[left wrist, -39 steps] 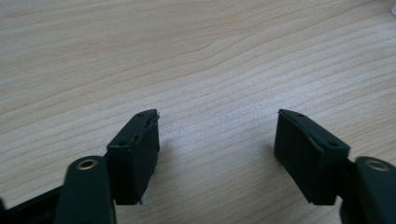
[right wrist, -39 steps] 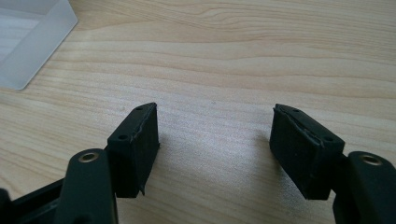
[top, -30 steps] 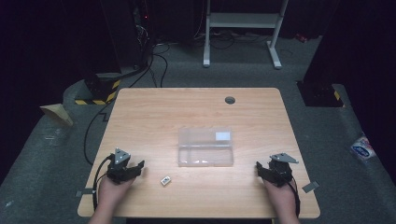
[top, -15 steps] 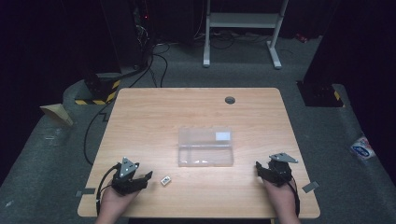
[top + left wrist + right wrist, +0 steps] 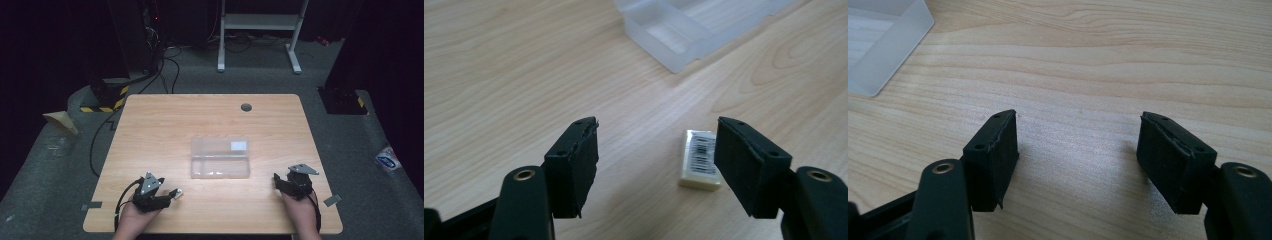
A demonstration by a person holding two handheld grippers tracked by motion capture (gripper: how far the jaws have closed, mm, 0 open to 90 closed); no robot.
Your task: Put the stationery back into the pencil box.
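Eraser (image 5: pixel 700 160), a small white block, lies on the bench (image 5: pixel 165 125) just inside my left gripper's (image 5: pixel 656 150) right jaw; both grippers gape, holding nothing. Closing now, I risk that jaw clipping its edge and skidding it off-centre. Its barcode label is too blurred to read, likewise the clear box's (image 5: pixel 220 158) sticker.
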